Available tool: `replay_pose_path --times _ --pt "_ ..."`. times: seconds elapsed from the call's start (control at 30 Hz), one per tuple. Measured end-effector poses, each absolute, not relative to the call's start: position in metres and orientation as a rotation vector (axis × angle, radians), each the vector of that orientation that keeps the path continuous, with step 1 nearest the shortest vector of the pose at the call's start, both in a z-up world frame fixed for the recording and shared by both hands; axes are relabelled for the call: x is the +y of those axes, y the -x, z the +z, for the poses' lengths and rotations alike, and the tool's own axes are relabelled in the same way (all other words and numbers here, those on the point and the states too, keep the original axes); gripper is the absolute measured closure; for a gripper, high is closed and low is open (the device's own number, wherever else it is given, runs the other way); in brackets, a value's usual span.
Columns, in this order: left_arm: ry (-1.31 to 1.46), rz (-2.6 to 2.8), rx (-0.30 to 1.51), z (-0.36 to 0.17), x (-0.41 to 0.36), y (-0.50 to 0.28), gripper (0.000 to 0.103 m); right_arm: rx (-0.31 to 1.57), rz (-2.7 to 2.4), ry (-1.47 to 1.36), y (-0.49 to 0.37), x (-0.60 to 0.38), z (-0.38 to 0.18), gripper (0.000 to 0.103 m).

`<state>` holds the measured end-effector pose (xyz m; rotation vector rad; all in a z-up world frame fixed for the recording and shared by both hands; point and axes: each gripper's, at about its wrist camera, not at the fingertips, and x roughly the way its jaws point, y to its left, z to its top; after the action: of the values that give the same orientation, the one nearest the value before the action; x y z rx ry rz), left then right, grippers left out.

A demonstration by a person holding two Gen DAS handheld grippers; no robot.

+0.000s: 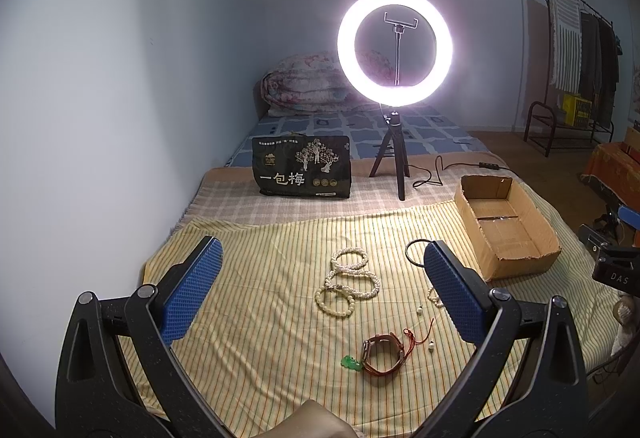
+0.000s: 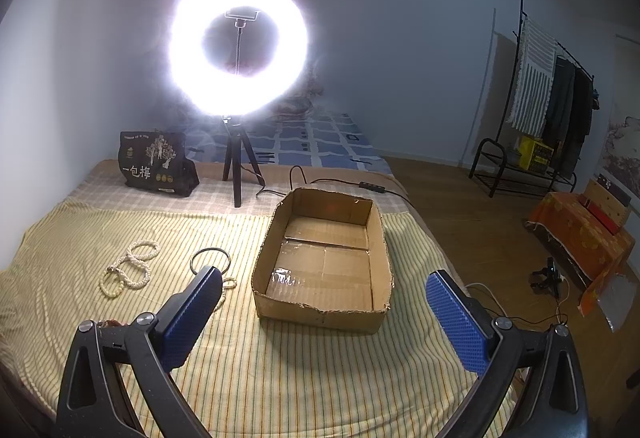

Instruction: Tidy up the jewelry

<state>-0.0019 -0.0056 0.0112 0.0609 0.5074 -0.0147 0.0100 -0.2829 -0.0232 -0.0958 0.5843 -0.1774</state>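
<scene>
Jewelry lies on a yellow striped cloth [image 1: 260, 338] on the bed. Pearl bracelets [image 1: 347, 284] lie in a cluster, also in the right wrist view [image 2: 130, 270]. A black bangle [image 1: 416, 253] lies beside them and shows in the right wrist view [image 2: 211, 260]. A brown-strap watch [image 1: 384, 354], a green pendant [image 1: 351, 362] on a red cord [image 1: 416, 336] and small pearl earrings [image 1: 420, 310] lie nearer. The open cardboard box [image 2: 324, 304] is empty. My left gripper [image 1: 322, 262] is open above the jewelry. My right gripper [image 2: 324, 290] is open before the box.
A lit ring light on a tripod [image 1: 396, 45] stands behind the cloth, its cable [image 1: 440, 169] trailing right. A black snack bag [image 1: 302, 167] stands at the back left. A clothes rack [image 2: 548, 97] and orange-covered furniture [image 2: 580, 234] are on the floor to the right.
</scene>
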Motion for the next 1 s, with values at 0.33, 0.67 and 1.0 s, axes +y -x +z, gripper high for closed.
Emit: replay_pose_path --times 0.33,0.67,1.0 --pt "-0.045 -0.029 0.594 -0.004 0.0 -0.017 0.001 0.618 -0.153 0.093 -0.02 -0.279 -0.03 0.0" --pt "-0.019 -0.023 0.805 -0.05 0.015 -0.056 0.001 0.681 -0.067 0.101 -0.036 -0.272 -0.047 0.0" --pt "-0.039 -0.035 0.967 -0.09 0.023 -0.08 0.001 0.729 0.003 0.151 -0.048 -0.264 -0.073 0.0"
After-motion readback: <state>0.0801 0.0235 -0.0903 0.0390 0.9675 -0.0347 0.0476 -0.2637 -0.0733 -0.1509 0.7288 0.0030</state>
